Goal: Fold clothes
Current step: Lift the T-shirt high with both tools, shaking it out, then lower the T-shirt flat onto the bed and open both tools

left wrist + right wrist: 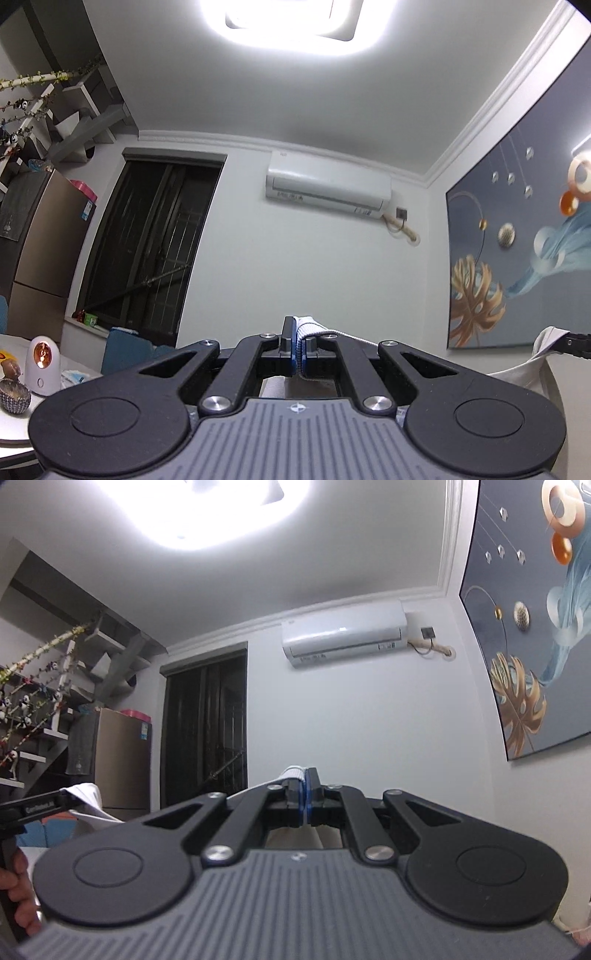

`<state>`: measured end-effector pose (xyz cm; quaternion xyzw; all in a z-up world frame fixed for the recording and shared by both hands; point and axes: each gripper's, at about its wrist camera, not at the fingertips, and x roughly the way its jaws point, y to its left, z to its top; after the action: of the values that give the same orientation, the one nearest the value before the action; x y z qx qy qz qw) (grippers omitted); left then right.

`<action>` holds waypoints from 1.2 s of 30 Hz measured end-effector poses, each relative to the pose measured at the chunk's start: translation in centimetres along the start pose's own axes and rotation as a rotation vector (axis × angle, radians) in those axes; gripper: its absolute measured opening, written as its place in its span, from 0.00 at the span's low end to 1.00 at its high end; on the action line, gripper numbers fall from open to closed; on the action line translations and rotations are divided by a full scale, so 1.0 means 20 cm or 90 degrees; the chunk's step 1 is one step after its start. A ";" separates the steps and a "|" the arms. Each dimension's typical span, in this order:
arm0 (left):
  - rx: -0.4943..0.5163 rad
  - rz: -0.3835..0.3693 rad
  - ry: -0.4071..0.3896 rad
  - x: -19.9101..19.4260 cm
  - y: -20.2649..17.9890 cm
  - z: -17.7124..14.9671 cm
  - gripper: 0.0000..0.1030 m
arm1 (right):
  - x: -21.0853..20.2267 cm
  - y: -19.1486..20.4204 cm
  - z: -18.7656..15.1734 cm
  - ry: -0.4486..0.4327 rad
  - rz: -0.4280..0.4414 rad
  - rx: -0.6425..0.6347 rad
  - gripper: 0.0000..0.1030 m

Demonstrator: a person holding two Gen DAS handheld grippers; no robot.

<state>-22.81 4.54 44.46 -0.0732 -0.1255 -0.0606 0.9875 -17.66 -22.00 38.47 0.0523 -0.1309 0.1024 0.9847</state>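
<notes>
Both grippers point up toward the far wall and ceiling. My left gripper (300, 345) is shut on the ribbed hem of a white garment (308, 326), whose edge runs taut to the right. My right gripper (303, 794) is shut on another ribbed part of the same white garment (293, 773). In the left wrist view the right gripper (576, 341) shows at the right edge with white cloth (543, 354) hanging from it. In the right wrist view the left gripper (33, 806) shows at the left edge holding white cloth (86, 794). Most of the garment hangs below, hidden.
A round white table (14, 439) at lower left carries a small white lamp (41, 363) and a woven bowl (14, 397). A fridge (35, 236), a dark window (155, 236), an air conditioner (328, 184) and a wall painting (524, 236) surround the room. Blue chairs (123, 347) stand beyond the table.
</notes>
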 end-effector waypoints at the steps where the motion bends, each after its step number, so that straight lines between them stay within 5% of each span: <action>1: 0.002 0.004 0.014 0.05 0.00 -0.06 0.03 | 0.04 -0.01 -0.06 0.013 -0.006 0.002 0.05; 7: 0.016 0.034 0.120 0.58 0.11 -0.58 0.03 | 0.41 -0.14 -0.51 0.102 -0.036 0.031 0.05; 15: 0.002 0.071 0.264 1.60 0.34 -1.43 0.03 | 1.20 -0.43 -1.24 0.223 -0.093 0.052 0.05; 25: 0.018 0.098 0.398 2.81 0.58 -2.87 0.04 | 2.23 -1.00 -2.49 0.340 -0.140 0.057 0.05; 31: 0.053 0.106 0.506 3.14 0.68 -3.72 0.04 | 2.55 -1.20 -3.25 0.455 -0.150 0.067 0.05; 36: 0.048 0.115 0.554 3.15 0.73 -3.90 0.04 | 2.61 -1.28 -3.62 0.528 -0.154 0.113 0.06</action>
<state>58.39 -0.06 -15.87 -0.0159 0.3063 0.0054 0.9518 55.13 -27.81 -18.97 0.1058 0.2915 0.0093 0.9506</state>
